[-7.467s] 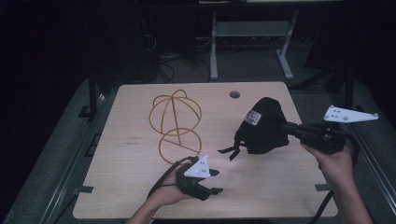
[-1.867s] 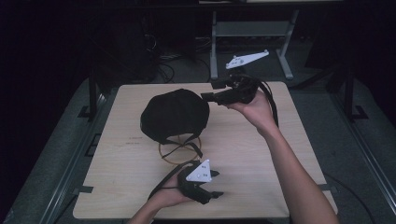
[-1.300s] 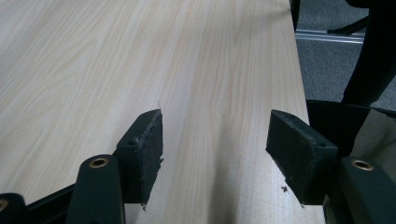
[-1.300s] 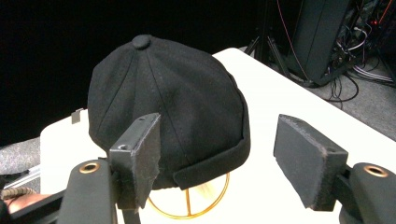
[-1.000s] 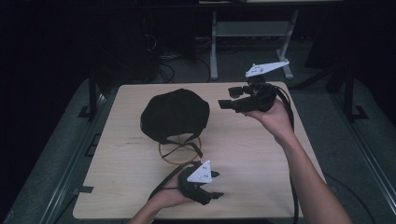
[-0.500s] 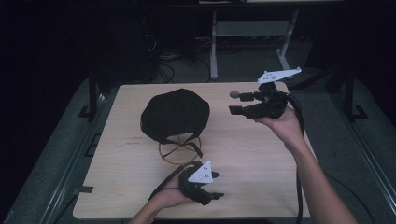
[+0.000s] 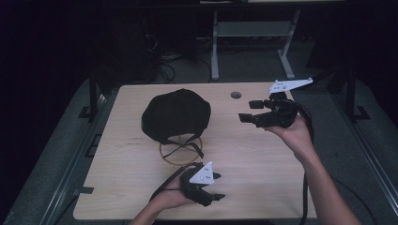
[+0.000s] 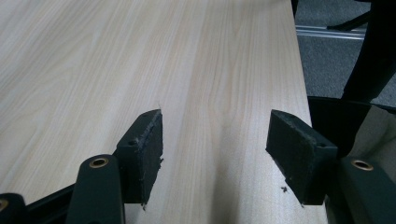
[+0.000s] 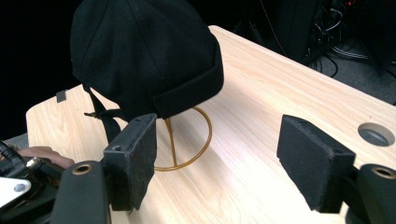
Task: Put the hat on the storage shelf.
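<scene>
Progress looks close to complete: from the high view, the black cap (image 7: pixel 175 115) sits draped over the gold wire stand (image 7: pixel 180 151) toward the far left of the surface (image 7: pixel 263 187), its strap hanging down to the stand's ring. The right tongs (image 7: pixel 249 111) hover well apart from it, near the cable hole (image 7: pixel 235 95), spread with nothing between the jaws. The left tongs (image 7: pixel 215 187) rest low at the near edge, also spread and empty. What seems left is at most a small straightening of the cap.

Left gripper view: the left tongs (image 8: pixel 215 140) look along bare wood toward the surface's edge, jaws wide apart, grasping nothing. Neither cap nor stand can be made out here.

Right gripper view: the right tongs (image 9: pixel 217 149) face the cap (image 9: pixel 140 51) from the side, which the overhead angle cannot offer. Here the folded brim, the dangling strap (image 9: pixel 108 122) and the stand's base ring (image 9: pixel 187 140) on the wood show clearly, with the cap apparently seated squarely.
</scene>
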Available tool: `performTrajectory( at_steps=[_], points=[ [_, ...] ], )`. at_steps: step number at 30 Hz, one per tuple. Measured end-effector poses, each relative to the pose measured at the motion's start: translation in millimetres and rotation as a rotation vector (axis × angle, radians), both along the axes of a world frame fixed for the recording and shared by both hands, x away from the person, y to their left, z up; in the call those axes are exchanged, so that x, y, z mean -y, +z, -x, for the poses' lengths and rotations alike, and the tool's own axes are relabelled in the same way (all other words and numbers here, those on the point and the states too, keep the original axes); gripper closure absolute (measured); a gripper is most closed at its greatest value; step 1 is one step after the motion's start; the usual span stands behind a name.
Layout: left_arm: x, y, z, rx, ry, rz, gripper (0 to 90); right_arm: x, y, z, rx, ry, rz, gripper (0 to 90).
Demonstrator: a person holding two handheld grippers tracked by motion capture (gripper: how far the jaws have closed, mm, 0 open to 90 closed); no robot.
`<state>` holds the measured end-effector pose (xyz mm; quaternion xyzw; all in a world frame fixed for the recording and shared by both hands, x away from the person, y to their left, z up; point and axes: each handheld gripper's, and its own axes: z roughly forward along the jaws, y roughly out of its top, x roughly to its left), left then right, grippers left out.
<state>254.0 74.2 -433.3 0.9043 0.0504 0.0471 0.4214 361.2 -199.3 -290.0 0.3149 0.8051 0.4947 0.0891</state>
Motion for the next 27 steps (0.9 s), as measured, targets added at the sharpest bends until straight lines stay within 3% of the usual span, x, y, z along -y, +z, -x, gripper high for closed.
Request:
performTrajectory(
  at_steps=[27],
  points=[
    [1.1,-2.1,0.4,0.002,-0.001,-0.008,36.0,42.5,-38.2,26.4,-0.049,-0.065,-0.016,26.8]
  ],
)
